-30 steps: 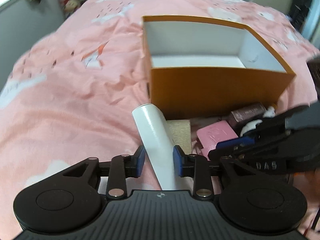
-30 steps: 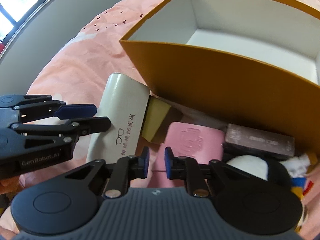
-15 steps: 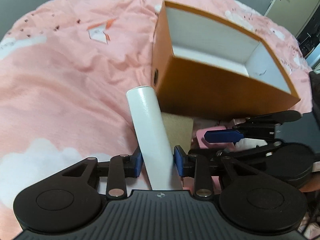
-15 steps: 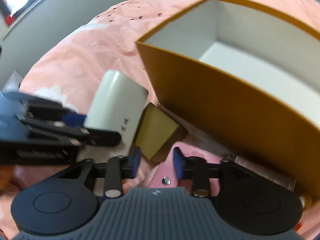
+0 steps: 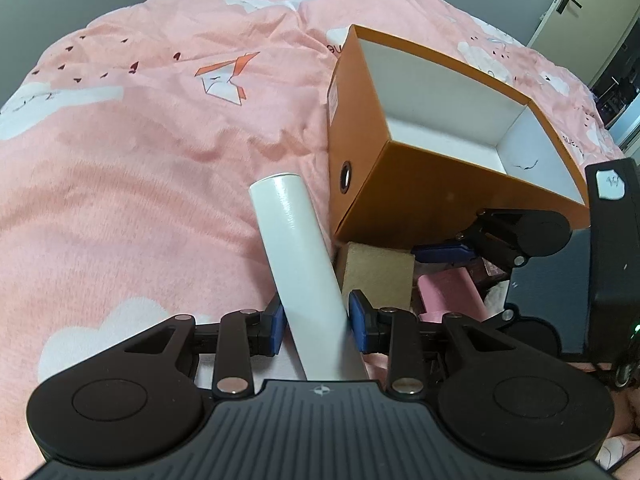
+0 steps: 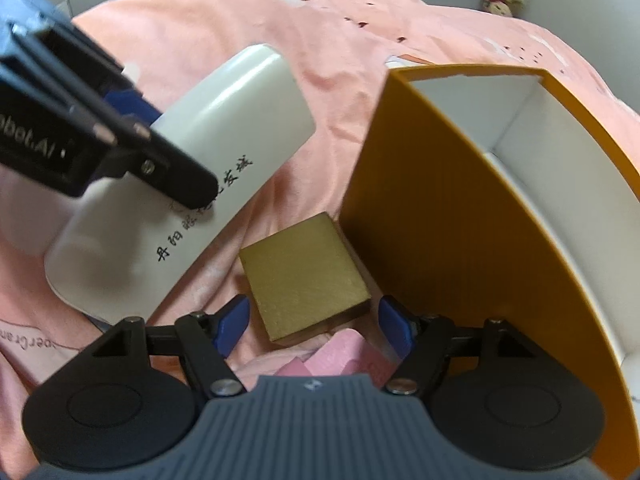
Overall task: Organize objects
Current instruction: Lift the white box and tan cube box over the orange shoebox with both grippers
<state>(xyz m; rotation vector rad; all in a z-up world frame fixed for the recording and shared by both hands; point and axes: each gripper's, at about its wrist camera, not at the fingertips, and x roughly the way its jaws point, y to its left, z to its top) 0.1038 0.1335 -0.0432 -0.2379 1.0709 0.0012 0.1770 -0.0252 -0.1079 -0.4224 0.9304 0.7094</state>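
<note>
— Left gripper (image 5: 318,328)?
— Clamped on the white case (image 5: 304,272), blue pads pressed against both long sides near its close end. Far end tilted up and away over the pink blanket (image 5: 140,152), just left of the orange box (image 5: 424,200).

— Right gripper (image 6: 314,326)?
— Jaws opening, spread wide at this moment. Gold box (image 6: 304,276) lying between the pads (image 6: 234,320), touched by neither. Near edge of it roughly level with the fingertips, the rest stretching ahead.

— Anything else close to those fingers?
— Pink item (image 6: 336,354) directly below, right at the palm, partly hidden by the housing. Wall of the orange box standing just right of the right finger, white inside, nothing visible in the part shown. White case up to the left, black printed characters along its side, crossed by the other gripper's dark finger.

— From the left wrist view, where does the gold box sit?
— Just right of the held case, ahead of the right pad, tucked against the foot of the orange box. Pink item beside it further right, under the right gripper's blue-tipped finger (image 5: 444,254).

— Contact between gold box and white case?
— Hard to tell; very near, possibly apart.
</note>
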